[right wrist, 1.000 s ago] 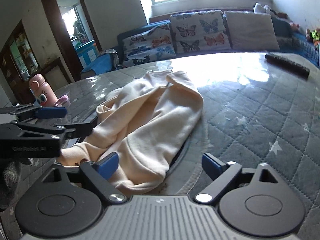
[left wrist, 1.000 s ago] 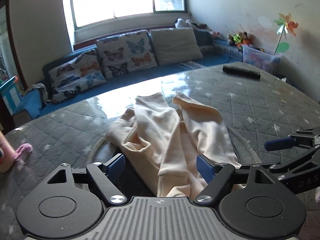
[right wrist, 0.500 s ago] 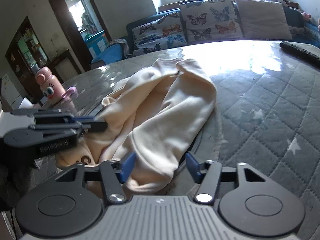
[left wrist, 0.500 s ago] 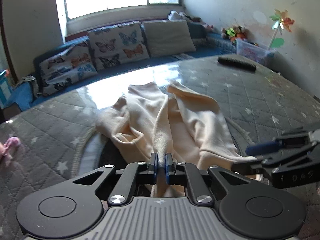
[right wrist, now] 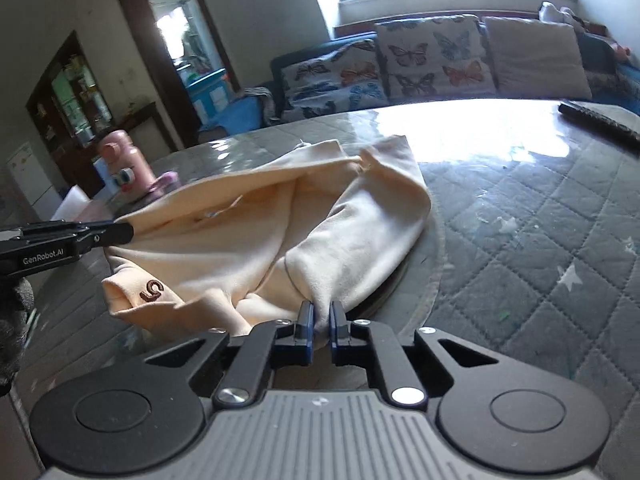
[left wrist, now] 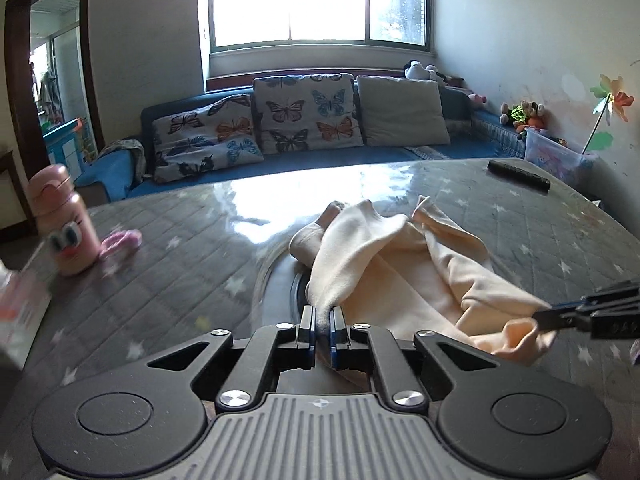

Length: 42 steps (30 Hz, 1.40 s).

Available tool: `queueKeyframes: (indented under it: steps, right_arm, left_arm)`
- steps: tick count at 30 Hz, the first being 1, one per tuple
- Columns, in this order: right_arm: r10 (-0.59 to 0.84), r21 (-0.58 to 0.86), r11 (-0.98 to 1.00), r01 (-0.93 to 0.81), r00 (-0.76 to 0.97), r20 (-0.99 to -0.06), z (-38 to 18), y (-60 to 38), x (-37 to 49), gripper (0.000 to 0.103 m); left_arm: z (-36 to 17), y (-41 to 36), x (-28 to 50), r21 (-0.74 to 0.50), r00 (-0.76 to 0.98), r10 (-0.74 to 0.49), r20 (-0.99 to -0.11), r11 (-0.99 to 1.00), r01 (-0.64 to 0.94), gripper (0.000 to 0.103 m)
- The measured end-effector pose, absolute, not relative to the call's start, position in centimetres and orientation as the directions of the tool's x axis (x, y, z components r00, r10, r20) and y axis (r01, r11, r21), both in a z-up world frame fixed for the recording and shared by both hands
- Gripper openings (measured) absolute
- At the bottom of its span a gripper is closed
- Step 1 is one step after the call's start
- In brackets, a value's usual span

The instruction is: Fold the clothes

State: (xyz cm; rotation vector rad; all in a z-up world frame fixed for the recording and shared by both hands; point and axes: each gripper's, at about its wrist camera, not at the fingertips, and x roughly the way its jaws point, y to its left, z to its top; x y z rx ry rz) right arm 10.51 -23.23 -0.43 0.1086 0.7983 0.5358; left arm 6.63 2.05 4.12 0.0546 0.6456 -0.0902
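The left gripper [left wrist: 322,320] is closed on a fold of the cream garment [left wrist: 400,264]; the right gripper [right wrist: 322,314] also pinches its cloth, above the quilted table [right wrist: 540,220]

2 close wrist views, shared garment [left wrist: 400,264]

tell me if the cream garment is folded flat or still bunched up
Bunched up, not folded. The cream garment lies in loose rumpled folds on the quilted table cover, its near edges lifted off the surface.
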Motion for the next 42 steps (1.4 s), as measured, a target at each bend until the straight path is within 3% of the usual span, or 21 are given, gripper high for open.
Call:
queueKeyframes:
  steps: [8, 12, 16, 20, 26, 40, 41, 42]
  right_arm:
    - [0.536, 0.272, 0.809, -0.521, 0.463, -0.706, 0.1, -23.4, 5.5, 0.007]
    - [0.535, 0.264, 0.799, -0.539, 0.44, -0.721, 0.5, -23.7, 4.8, 0.018]
    - [0.499, 0.21, 0.824, -0.525, 0.5, -0.707, 1.5, -24.0, 6.1, 0.025]
    - [0.441, 0.147, 0.86, -0.49, 0.565, -0.697, 1.6, -23.7, 9.3, 0.028]
    - [0.377, 0.074, 0.885, -0.459, 0.615, -0.692, 0.5, -22.3, 14.7, 0.036]
    - [0.33, -0.068, 0.852, -0.519, 0.633, -0.701, -2.5, -18.4, 19.8, 0.035]
    - [0.33, -0.068, 0.85, -0.522, 0.629, -0.704, -2.7, -18.3, 20.0, 0.035]
    - [0.326, -0.073, 0.85, -0.522, 0.629, -0.706, -2.9, -18.3, 20.1, 0.028]
  left_arm:
    - [2.8, 3.0, 1.2, 0.038, 0.73, -0.106, -0.675, 0.983, 0.178, 0.011]
    - [2.9, 3.1, 1.2, 0.057, 0.734, -0.09, -0.673, 0.983, 0.173, 0.012]
    - [3.7, 2.5, 2.1, 0.082, 0.768, -0.09, -0.634, 0.98, 0.182, 0.036]
    - [3.9, 1.1, 4.6, 0.103, 0.785, -0.101, -0.612, 0.973, 0.205, 0.043]
    - [3.0, -1.4, 9.4, 0.137, 0.776, -0.108, -0.621, 0.96, 0.243, 0.043]
    - [-1.5, -5.1, 16.9, 0.254, 0.737, -0.024, -0.675, 0.931, 0.263, 0.044]
    - [-1.7, -5.0, 17.1, 0.265, 0.739, -0.013, -0.674, 0.929, 0.257, 0.039]
    - [-1.9, -5.0, 17.2, 0.279, 0.743, 0.001, -0.669, 0.927, 0.25, 0.033]
